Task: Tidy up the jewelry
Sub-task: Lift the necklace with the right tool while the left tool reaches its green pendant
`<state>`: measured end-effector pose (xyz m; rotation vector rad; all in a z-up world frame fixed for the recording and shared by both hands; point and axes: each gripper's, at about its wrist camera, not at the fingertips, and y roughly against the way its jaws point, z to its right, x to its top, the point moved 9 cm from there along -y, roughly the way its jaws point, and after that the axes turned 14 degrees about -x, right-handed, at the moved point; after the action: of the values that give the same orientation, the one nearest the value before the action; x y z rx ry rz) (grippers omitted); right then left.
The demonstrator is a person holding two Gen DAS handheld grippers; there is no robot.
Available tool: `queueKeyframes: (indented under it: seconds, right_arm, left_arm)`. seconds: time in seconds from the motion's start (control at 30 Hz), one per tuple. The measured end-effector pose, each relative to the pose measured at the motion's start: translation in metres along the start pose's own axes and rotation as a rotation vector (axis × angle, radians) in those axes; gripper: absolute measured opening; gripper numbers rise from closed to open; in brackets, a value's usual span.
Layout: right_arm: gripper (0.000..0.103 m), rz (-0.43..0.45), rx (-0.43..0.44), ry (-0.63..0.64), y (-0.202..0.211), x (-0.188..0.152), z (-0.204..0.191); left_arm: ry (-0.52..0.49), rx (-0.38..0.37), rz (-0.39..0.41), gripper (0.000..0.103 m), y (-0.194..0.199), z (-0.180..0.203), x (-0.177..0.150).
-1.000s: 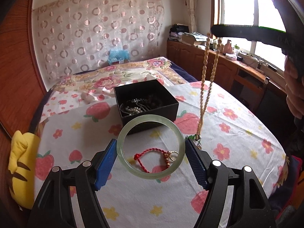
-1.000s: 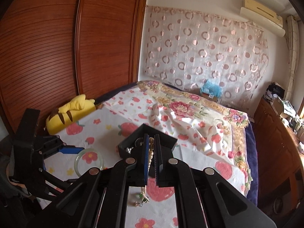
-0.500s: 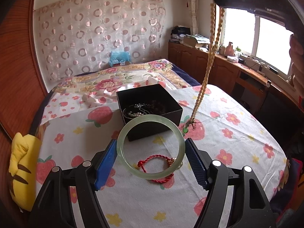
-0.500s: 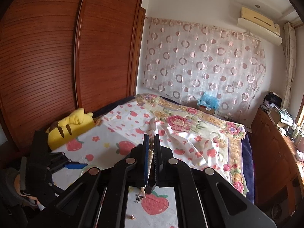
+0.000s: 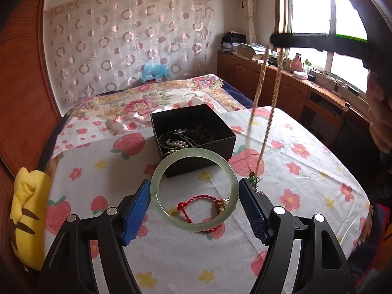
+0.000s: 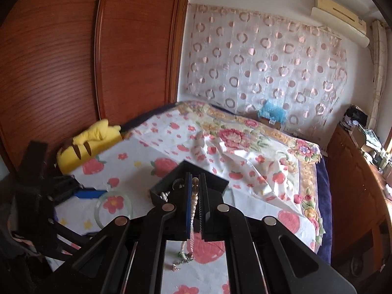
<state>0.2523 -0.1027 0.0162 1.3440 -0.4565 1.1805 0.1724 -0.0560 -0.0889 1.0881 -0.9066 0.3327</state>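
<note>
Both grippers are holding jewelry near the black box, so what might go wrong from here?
1. The necklace hangs in a long loop from the right gripper, its low end beside the left gripper; it may snag there.
2. The bangle is pinched only at its two sides, so it may slip and fall onto the red bracelet.
3. The box already holds tangled pieces; the necklace could knot with them.

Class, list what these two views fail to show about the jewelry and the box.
- Black box contents: left wrist view, tangled and too small to count.
- Bead necklace: its top is hidden in the right tool.
- Red cord bracelet: right wrist view, not visible.
- Pendant: blurred.
</note>
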Motion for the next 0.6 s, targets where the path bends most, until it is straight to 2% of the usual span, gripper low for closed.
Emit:
queueKeyframes:
  seconds: [0.27,0.37,0.6]
  right_arm:
    - [0.006,0.116,-0.004,-0.008,0.041,0.041,0.004]
    - [0.006,0.14,-0.011,-0.034,0.048,0.046,0.013]
    - [0.006,0.053,-0.014,-0.034,0.016,0.018,0.014]
  left_arm:
    - [-0.001,0.001,0.004,0.069,-0.001,-0.002,-0.001]
    - [0.001,0.001,0.007,0.069,0.001,-0.004,-0.001]
    - [0.003,0.01,-0.024,0.069,-0.008,-0.006,-0.007]
